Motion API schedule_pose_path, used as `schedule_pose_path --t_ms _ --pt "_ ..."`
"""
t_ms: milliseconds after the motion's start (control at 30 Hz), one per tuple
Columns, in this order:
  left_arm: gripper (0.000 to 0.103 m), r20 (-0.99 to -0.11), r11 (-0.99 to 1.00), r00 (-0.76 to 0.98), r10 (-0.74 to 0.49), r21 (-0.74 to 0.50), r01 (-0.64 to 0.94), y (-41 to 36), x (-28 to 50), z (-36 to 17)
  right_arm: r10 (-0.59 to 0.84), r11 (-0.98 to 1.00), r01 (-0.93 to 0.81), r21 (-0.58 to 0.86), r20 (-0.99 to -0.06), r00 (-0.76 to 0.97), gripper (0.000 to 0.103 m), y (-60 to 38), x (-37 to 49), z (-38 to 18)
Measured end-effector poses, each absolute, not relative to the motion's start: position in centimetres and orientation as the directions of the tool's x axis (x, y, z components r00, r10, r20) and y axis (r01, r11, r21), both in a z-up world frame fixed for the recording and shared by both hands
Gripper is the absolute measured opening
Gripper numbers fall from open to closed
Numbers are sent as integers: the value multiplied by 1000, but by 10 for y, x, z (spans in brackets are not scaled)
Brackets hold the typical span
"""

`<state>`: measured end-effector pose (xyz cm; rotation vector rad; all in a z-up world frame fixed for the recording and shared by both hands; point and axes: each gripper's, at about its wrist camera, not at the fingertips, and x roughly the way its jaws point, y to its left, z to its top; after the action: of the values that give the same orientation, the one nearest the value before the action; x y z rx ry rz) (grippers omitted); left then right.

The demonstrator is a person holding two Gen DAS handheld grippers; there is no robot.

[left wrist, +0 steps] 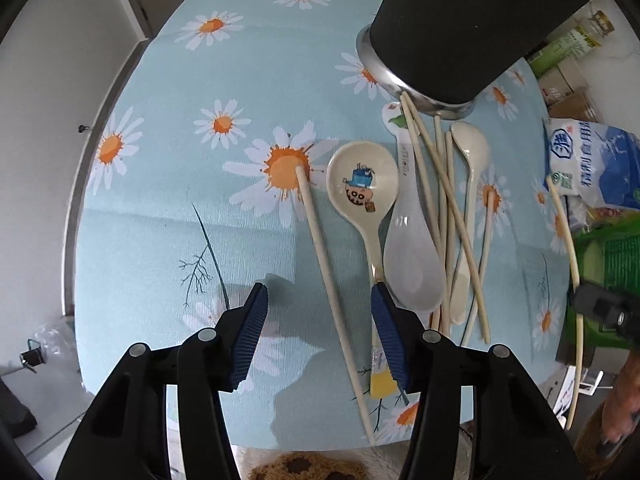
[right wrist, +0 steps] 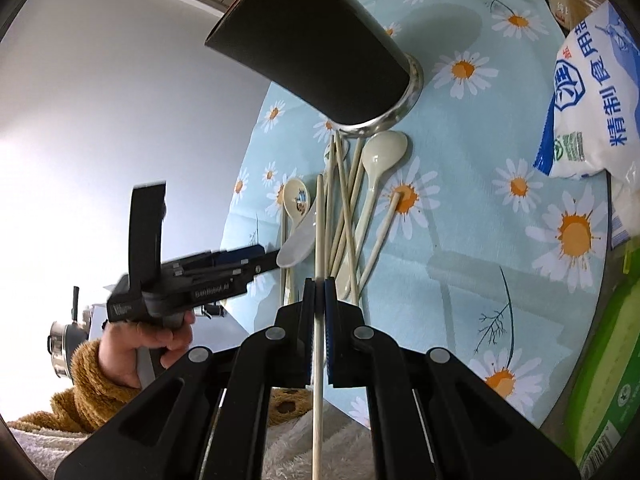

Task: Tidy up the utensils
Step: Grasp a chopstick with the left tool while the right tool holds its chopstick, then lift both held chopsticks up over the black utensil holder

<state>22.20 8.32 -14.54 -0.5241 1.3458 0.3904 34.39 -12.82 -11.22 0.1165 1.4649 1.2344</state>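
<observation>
A black utensil holder (left wrist: 468, 28) with a steel base stands on the daisy tablecloth; it also shows in the right wrist view (right wrist: 316, 48). In front of it lie several wooden chopsticks (left wrist: 452, 208), a cartoon-print spoon (left wrist: 362, 184), a white spoon (left wrist: 412, 256) and a cream spoon (left wrist: 470, 148). My left gripper (left wrist: 320, 300) is open low over the cloth, with a single chopstick (left wrist: 320, 248) between its fingers. My right gripper (right wrist: 319, 284) is shut on one chopstick (right wrist: 319, 232), held above the pile. The cream spoon also shows in the right wrist view (right wrist: 384, 152).
A blue-and-white salt bag (left wrist: 592, 160) lies at the table's right side, also in the right wrist view (right wrist: 588, 92). A green box (right wrist: 612, 364) and bottles (left wrist: 588, 32) stand by the right edge. The table's near edge (left wrist: 320, 446) is close below my left gripper.
</observation>
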Motion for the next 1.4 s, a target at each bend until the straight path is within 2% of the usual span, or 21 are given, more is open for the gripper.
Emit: schedule_pose_path --t_ms 200,467,533,600,800,1167,1400 --pt "44 -986 796 163 -23 -116 -594 85 226 -148 678 395 -555 732 -640 -362 6 -129 342 -111" --pt "43 -993 805 114 42 -34 -592 75 237 -153 669 363 -562 744 -627 -398 6 -124 341 -112" --pt "35 -993 815 90 77 11 -579 65 240 -151 671 360 -564 744 -626 -398 6 -122 341 -113" --pt "22 -993 828 86 76 15 -561 57 245 -150 672 358 -573 737 -629 -389 6 -120 340 -112" --pt "4 -992 817 104 71 -2 -577 49 251 -147 679 366 -589 721 -639 -361 6 -117 340 -112" --pt "3 -964 813 263 -48 -190 -550 68 234 -142 733 445 -571 690 -647 -210 6 -119 341 -105" --pt "3 -915 846 386 -114 -294 -446 93 233 -114 775 501 -544 673 -629 -64 6 -117 336 -98"
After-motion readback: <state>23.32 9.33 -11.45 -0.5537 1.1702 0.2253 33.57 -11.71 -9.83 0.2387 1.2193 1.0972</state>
